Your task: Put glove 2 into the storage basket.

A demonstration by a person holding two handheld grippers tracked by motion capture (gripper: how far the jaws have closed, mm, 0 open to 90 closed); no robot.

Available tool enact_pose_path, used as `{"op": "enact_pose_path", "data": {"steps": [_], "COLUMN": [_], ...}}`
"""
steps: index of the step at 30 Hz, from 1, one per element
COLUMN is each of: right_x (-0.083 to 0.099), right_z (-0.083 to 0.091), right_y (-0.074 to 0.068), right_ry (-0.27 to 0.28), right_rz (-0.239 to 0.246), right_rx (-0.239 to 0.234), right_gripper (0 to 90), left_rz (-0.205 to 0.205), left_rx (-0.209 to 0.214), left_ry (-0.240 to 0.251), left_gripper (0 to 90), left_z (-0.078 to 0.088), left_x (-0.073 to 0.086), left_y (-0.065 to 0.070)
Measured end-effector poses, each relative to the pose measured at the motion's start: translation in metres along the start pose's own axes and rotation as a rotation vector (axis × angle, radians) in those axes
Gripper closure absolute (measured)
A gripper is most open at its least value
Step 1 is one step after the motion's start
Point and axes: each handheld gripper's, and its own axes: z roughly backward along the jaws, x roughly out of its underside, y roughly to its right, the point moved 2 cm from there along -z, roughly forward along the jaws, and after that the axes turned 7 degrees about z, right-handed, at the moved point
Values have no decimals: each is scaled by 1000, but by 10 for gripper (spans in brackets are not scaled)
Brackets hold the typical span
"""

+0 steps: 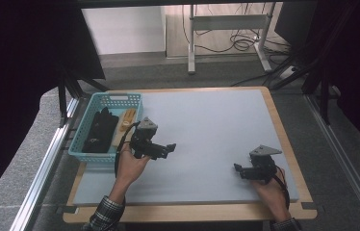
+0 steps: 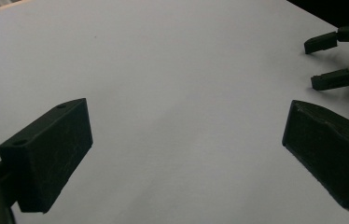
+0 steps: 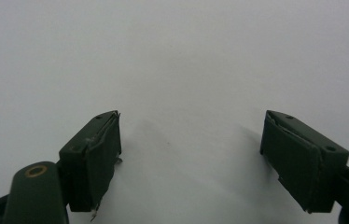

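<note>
My left gripper (image 1: 171,148) sits just right of the blue basket (image 1: 85,153), pointing right over the pale grey mat (image 1: 207,125). In the left gripper view its jaws stand wide apart with bare mat between them, so my left gripper (image 2: 186,140) is open. Farther off in that view the right gripper (image 2: 329,60) appears at the upper right, its two black fingers spread. My right gripper (image 1: 237,168) rests near the mat's front right, pointing left. In the right gripper view my right gripper (image 3: 191,140) is open over bare mat, holding nothing.
The blue basket at the mat's left edge holds dark objects (image 1: 99,130) and tan wooden pieces (image 1: 124,122). The wooden table rim (image 1: 284,139) borders the mat. Behind the table stand a desk frame (image 1: 226,29) and floor cables (image 1: 245,41).
</note>
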Motion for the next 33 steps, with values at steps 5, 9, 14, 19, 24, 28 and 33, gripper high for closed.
{"op": "enact_pose_path", "data": {"steps": [5, 9, 14, 19, 24, 28, 33], "right_x": [0, 0, 0, 0, 0, 0, 0], "right_z": [0, 0, 0, 0, 0, 0, 0], "right_y": [0, 0, 0, 0, 0, 0, 0], "right_ry": [0, -1, 0, 0, -1, -1, 0], "right_rz": [0, 0, -1, 0, 0, 0, 0], "right_rx": [0, -1, 0, 0, 0, 1, 1], "right_gripper": [197, 197, 197, 197, 197, 197, 197], "left_rz": [-20, -25, -34, -42, -47, -46, -57], "left_rx": [18, 32, 44, 60, 71, 83, 85], "left_ry": [-6, -4, -6, -5, -3, 1, -4], "left_gripper": [20, 19, 19, 19, 18, 18, 18], "left_z": [-7, -11, -15, -19, -23, -26, -28], "left_x": [2, 3, 6, 11, 17, 21, 27], "left_y": [10, 15, 21, 27, 31, 34, 37]}}
